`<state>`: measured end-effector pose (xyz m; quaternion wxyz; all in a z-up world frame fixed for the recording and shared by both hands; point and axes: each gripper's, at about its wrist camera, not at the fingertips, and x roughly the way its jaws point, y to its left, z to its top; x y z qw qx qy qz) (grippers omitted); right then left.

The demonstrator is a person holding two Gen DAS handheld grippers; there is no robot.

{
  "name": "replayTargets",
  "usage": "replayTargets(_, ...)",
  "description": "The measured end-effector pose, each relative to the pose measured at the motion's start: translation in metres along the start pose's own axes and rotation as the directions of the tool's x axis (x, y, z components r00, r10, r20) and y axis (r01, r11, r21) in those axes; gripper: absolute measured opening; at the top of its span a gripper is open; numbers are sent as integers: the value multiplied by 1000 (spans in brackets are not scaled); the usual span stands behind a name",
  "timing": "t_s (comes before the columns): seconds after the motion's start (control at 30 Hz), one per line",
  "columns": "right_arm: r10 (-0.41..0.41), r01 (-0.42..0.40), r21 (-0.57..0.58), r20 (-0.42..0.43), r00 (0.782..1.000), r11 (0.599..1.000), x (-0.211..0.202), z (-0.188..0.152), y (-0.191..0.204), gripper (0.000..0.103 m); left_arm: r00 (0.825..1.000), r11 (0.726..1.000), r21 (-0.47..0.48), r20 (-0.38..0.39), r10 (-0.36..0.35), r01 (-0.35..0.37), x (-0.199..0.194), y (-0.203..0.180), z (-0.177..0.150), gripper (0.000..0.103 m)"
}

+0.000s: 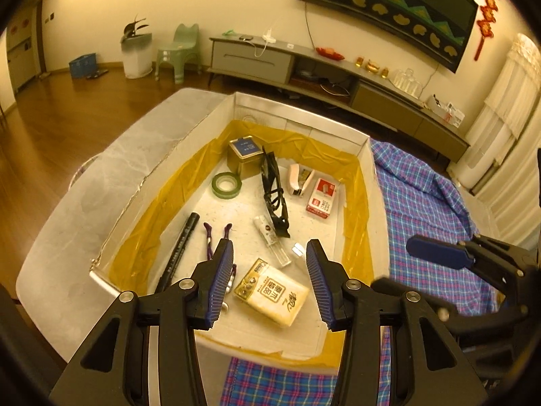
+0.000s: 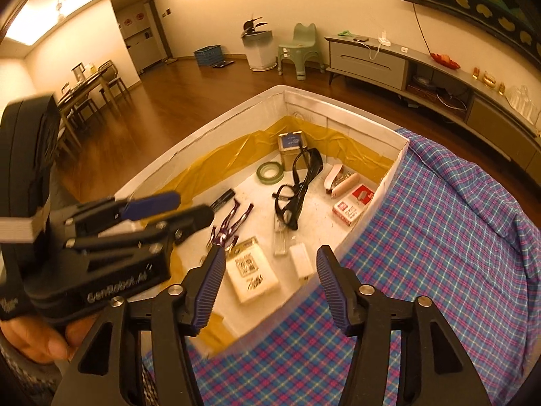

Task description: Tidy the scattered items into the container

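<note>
Tissue pack (image 1: 273,293), soft and light, lies flat on the near floor of the white box (image 1: 297,118), and it sits just below and between the fingers of my left claw (image 1: 268,265), which hangs spread wide with nothing in it. My right claw (image 2: 270,272) is equally wide and empty, hovering over the near right wall of the box where it meets the plaid cloth (image 2: 439,237) on the counter. Everything I can see of the loose items is already inside: the black glasses (image 1: 274,193) in the middle (fragile, best taken by the frame, never the lenses), the green tape roll (image 1: 226,185) and the tin (image 1: 245,155) at the far end, the stapler (image 1: 297,180) and red staple box (image 1: 322,199) to the right, the black marker (image 1: 179,250) along the left wall, and the clear little bottle (image 1: 272,240), which looks slippery and would want a grip across its middle. I judge the tidying nearly done; whether anything remains outside the box I cannot tell.
</note>
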<state>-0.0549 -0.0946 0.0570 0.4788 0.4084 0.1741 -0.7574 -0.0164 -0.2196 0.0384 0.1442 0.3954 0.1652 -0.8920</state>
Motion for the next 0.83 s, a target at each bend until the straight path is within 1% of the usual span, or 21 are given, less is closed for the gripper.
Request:
replayTargets(0.13, -6, 6, -36, -9, 1000, 999, -8, -14, 8, 60, 1000, 1000, 8, 2, 9, -9, -6, -3, -7, 49)
replayTargets(0.27, -21, 20, -85, -4, 1000, 996, -20, -28, 18, 62, 1000, 999, 40, 4, 26, -26, -12, -9, -16, 49)
replayTargets(0.37, -29, 28, -113, -1, 1000, 993, -26, -38, 22, 66, 1000, 998, 65, -15, 11, -10, -14, -14, -22, 49)
replayTargets(0.53, -30, 27, -127, -22, 999, 992, -27, -54, 24, 67, 1000, 994, 107, 11, 19, -20, -23, -26, -33, 50)
replayTargets(0.57, -28, 24, -127, -27, 999, 992, -26, -57, 25, 67, 1000, 994, 106, 13, 14, -16, -24, -27, -35, 51)
replayTargets(0.6, -27, 23, -129, -33, 999, 991, -25, -60, 26, 67, 1000, 994, 106, 18, 13, -15, -26, -28, -37, 57)
replayTargets(0.63, -26, 21, -131, -39, 999, 991, -25, -63, 26, 67, 1000, 994, 106, 23, 15, -17, -28, -28, -38, 60)
replayTargets(0.83, -31, 22, -142, -65, 997, 990, -17, -76, 29, 67, 999, 995, 99, 28, 23, -26, -33, -29, -46, 60)
